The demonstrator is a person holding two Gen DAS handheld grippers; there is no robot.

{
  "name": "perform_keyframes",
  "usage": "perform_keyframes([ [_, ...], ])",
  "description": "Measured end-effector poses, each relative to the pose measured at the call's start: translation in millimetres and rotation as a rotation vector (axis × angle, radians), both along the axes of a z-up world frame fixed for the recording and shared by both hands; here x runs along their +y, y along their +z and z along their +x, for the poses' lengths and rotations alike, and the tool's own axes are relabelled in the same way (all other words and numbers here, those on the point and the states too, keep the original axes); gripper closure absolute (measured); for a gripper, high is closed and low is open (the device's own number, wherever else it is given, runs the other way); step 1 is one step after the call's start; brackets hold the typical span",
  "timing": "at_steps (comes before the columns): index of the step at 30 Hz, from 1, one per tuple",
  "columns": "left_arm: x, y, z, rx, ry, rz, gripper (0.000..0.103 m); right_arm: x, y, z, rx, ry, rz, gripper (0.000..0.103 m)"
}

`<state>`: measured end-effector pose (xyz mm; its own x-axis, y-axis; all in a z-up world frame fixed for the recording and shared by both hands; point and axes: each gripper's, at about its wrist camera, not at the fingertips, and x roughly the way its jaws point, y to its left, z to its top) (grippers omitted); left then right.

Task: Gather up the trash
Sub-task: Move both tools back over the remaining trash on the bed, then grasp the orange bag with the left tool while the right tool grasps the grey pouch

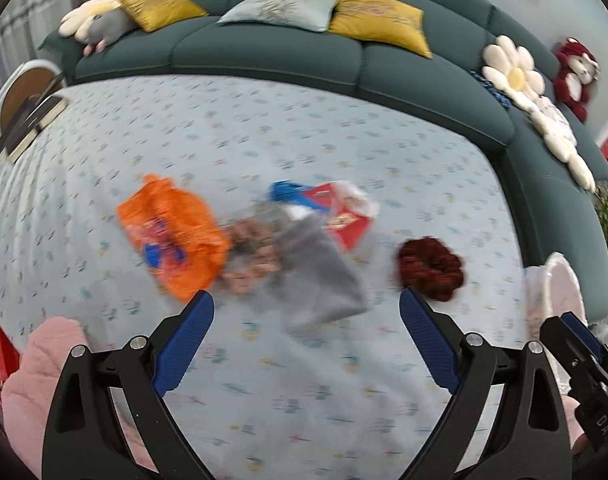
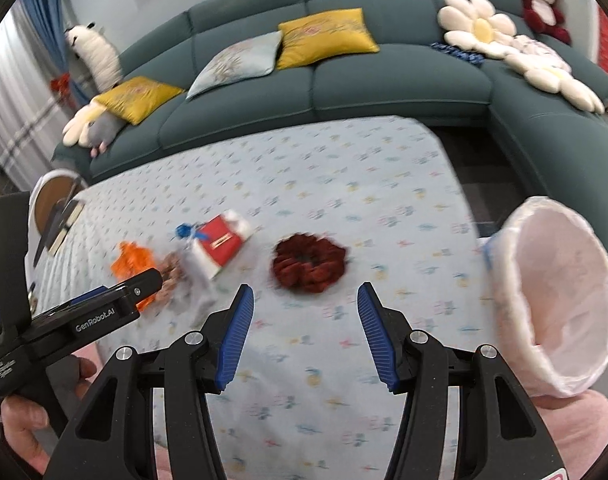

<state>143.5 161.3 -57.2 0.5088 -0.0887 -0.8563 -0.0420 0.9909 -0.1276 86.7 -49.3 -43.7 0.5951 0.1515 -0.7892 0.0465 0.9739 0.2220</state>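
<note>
Nearest to the cameras, both grippers hang over the flowered tablecloth (image 2: 343,168) with nothing in them. The left gripper (image 1: 307,318) has its blue pads spread wide, and only bare cloth and the near corner of a grey piece show between them. The right gripper (image 2: 305,312) also stands apart, about half way, and it grasps nothing; the cloth is visible between its pads.

At the right edge of the table, close to the right gripper, stands the bin with a pink liner (image 2: 559,300). Its mouth is tilted toward the camera, and the part of the inside that shows looks empty, so I judge that no trash is collected yet.

A little farther, in the middle of the table, the trash lies in a loose group: an orange wrapper (image 1: 172,232) on the left, a clear bag with brown snacks (image 1: 250,252) touching it, a grey pouch or cloth (image 1: 319,280) partly over that, and a red box (image 1: 343,216) with something blue behind. A dark red scrunchie (image 2: 308,262) lies apart, to the right of the group; it may not be trash.

The whole task seems left to do. Beyond the table is the green sofa (image 2: 383,76).
</note>
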Motion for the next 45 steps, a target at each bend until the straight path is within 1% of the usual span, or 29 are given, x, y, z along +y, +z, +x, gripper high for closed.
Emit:
perform_keyframes([
  [2,19.7,-7.2,0.9,0.009,0.023,0.018,0.013,14.1,-5.5,4.6,0.017,0.02,0.007,0.05],
  [6,46.9,-21.2,2.1,0.026,0.038,0.059,0.013,40.8,-15.7,15.5,0.04,0.058,0.0,0.05],
  [9,61.4,-30.9,4.4,0.042,0.038,0.062,0.013,58.2,-24.8,24.8,0.057,0.082,0.002,0.05],
  [12,76.6,-41.3,8.2,0.055,0.037,0.048,0.013,72.2,-35.5,35.0,0.073,0.098,0.015,0.05],
  [20,90.3,-59.9,18.6,0.064,0.012,0.036,0.014,96.8,-62.5,62.5,0.126,0.107,0.013,0.05],
  [24,93.2,-67.8,24.9,0.072,0.0,0.021,0.017,104.9,-74.5,74.4,0.149,0.116,0.004,0.05],
  [26,93.2,-72.0,27.5,0.08,-0.01,0.02,0.025,107.7,-79.9,78.6,0.162,0.113,0.008,0.051],
  [27,93.4,-74.4,28.5,0.086,-0.012,0.019,0.026,109.5,-82.4,80.5,0.167,0.114,0.011,0.052],
  [29,94.7,-80.0,30.3,0.098,-0.016,0.007,0.034,112.7,-85.7,82.3,0.172,0.12,0.008,0.053],
  [31,95.0,-83.7,31.1,0.106,-0.016,-0.005,0.04,116.4,-88.6,83.8,0.177,0.131,0.0,0.058],
  [32,95.1,-85.2,31.4,0.11,-0.016,-0.013,0.046,117.7,-90.3,84.0,0.182,0.135,-0.002,0.061],
  [33,95.1,-86.9,32.0,0.116,-0.017,-0.02,0.049,119.3,-92.3,84.3,0.189,0.139,-0.002,0.064],
  [34,95.0,-88.8,32.5,0.122,-0.019,-0.027,0.054,120.5,-94.2,84.5,0.193,0.14,0.0,0.066],
  [36,94.8,-90.4,33.1,0.125,-0.018,-0.041,0.064,120.7,-97.4,83.7,0.205,0.145,0.002,0.078],
  [37,94.4,-90.4,33.1,0.125,-0.019,-0.043,0.071,121.1,-98.7,83.3,0.21,0.147,0.004,0.081],
  [39,94.0,-87.2,31.8,0.113,-0.017,-0.045,0.076,122.0,-100.2,81.8,0.215,0.154,0.014,0.092],
  [40,94.1,-85.0,31.1,0.107,-0.018,-0.049,0.087,121.4,-99.8,80.9,0.215,0.156,0.021,0.094],
  [41,94.4,-83.0,30.3,0.104,-0.02,-0.057,0.101,120.7,-99.1,80.0,0.213,0.155,0.028,0.097],
  [45,95.9,-68.3,24.9,0.068,-0.006,-0.064,0.102,116.1,-86.7,75.8,0.182,0.146,0.061,0.099],
])
